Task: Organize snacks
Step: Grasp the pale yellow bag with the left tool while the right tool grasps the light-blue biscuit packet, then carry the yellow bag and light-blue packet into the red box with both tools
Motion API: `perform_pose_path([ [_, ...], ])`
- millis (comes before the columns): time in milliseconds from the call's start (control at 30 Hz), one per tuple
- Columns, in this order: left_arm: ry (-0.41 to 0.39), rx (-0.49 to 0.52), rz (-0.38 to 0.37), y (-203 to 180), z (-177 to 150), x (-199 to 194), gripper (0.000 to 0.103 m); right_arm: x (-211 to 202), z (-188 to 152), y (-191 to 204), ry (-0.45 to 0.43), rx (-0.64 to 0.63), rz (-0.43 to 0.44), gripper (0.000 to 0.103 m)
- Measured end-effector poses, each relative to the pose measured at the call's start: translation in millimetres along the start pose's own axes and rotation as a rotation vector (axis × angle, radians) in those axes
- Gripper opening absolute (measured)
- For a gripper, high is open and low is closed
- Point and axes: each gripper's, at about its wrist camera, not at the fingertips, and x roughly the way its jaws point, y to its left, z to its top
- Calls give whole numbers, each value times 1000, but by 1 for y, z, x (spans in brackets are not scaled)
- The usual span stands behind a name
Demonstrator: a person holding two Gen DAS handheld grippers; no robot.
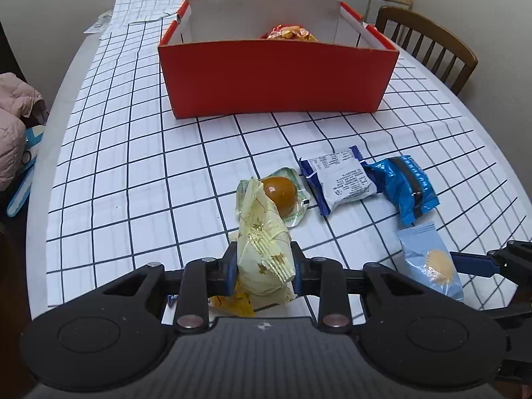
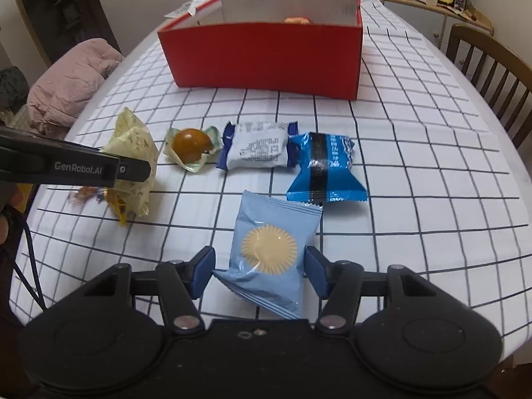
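On the checked bench point(image 1: 133, 173), left tool point(image 1: 265, 266) clamps the yellow packet point(image 1: 262, 249), right tool point(image 2: 259, 266) the pale-blue packet point(image 2: 269, 252); next, carry both over the red box point(image 1: 276, 79) wall.

The desk point(image 2: 432, 139) wore a white cloth crossed by a dark grid. At twelve o'clock the box point(image 2: 266, 56) was red outside and white within. The pale yellow packet point(image 1: 262, 252) carried small gold leaf marks and fine stripes. The egg snack point(image 2: 191, 144) was glossy brown in a clear, green-edged wrap. One packet point(image 2: 259, 148) was white with dark blue ends, and another point(image 2: 324, 166) bright blue with a black band. The light blue packet point(image 2: 269, 252) bore a cream sunburst disc. Each claw had blue pads point(image 2: 202, 271) on black arms.
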Motion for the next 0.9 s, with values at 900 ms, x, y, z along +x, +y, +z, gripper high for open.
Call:
perform_pose_path([
  [900, -137, -48, -20, -9, 49, -88, 29, -83, 75, -2, -217, -68, 25, 57],
])
